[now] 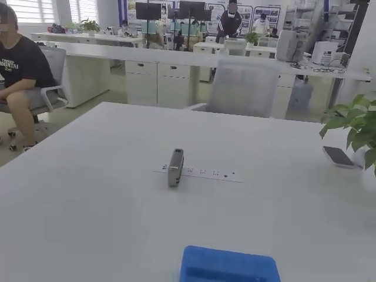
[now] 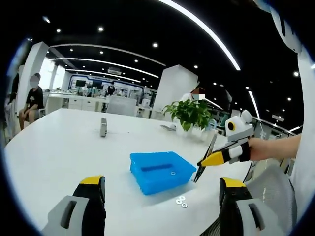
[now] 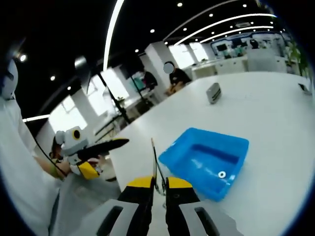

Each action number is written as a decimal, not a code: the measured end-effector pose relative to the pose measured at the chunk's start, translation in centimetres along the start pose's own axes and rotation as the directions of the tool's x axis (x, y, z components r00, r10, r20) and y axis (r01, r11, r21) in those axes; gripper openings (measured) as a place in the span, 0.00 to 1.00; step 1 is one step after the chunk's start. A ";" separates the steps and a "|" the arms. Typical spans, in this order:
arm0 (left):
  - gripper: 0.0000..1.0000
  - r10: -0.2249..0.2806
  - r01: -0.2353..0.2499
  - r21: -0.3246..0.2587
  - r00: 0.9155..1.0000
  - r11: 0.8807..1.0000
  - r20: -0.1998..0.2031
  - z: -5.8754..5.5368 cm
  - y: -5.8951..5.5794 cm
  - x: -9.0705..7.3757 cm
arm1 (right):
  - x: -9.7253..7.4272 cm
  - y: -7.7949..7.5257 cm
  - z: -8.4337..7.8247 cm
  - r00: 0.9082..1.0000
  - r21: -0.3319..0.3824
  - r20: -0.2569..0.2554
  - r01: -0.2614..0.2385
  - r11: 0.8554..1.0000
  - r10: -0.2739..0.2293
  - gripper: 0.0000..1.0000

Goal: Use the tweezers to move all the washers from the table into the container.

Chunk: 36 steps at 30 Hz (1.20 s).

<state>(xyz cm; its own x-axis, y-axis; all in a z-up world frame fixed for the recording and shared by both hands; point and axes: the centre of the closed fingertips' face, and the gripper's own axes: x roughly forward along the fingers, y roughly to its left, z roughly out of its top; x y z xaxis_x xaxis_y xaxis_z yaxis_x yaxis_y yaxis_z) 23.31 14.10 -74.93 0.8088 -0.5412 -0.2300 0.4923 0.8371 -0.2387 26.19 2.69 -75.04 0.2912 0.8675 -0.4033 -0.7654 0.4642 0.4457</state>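
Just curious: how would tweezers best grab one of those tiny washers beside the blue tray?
Probably by the rim, from above: one tip of the thin tweezers through the hole, one outside. The small metal washers lie flat on the white table, leaving little side edge to pinch.

1. The black T-shirt (image 1: 23, 61) of the person seated at the left edge of the head view has pale print across the chest. The larger line reads roughly "MOUNTAI", with its end hidden. The smaller line above it is too small to read.
2. The blue-and-white wall posters (image 1: 264, 12) at the far end of the room carry print that is too small and blurred to read.
3. The white flush socket strip (image 1: 205, 173) set into the white bench (image 1: 88, 205) shows small dark marks, none legible.
4. In both gripper views any lettering is too small to make out.
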 end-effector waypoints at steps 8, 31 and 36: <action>0.92 -0.005 0.009 0.062 0.998 0.998 -0.056 -0.8 -0.2 0.1 | 0.4 -2.1 2.6 0.998 -0.006 0.038 0.051 0.999 -0.051 0.05; 0.89 -0.013 0.019 0.062 0.996 0.998 -0.084 -1.4 -0.2 0.1 | 3.0 -8.1 2.5 0.986 0.073 -0.018 0.169 0.983 -0.168 0.05; 0.87 -0.012 0.018 0.062 0.996 0.998 -0.089 -1.5 -0.1 0.0 | 3.6 -8.7 2.1 0.982 0.056 -0.040 0.185 0.981 -0.182 0.05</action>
<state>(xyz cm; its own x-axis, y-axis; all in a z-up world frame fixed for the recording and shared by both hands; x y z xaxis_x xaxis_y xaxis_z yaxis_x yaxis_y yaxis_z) 22.80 13.85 -76.30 0.7708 -0.5563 -0.3105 0.5257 0.8307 -0.1833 35.10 2.15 -78.70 0.4026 0.7603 -0.5098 -0.6652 0.6256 0.4076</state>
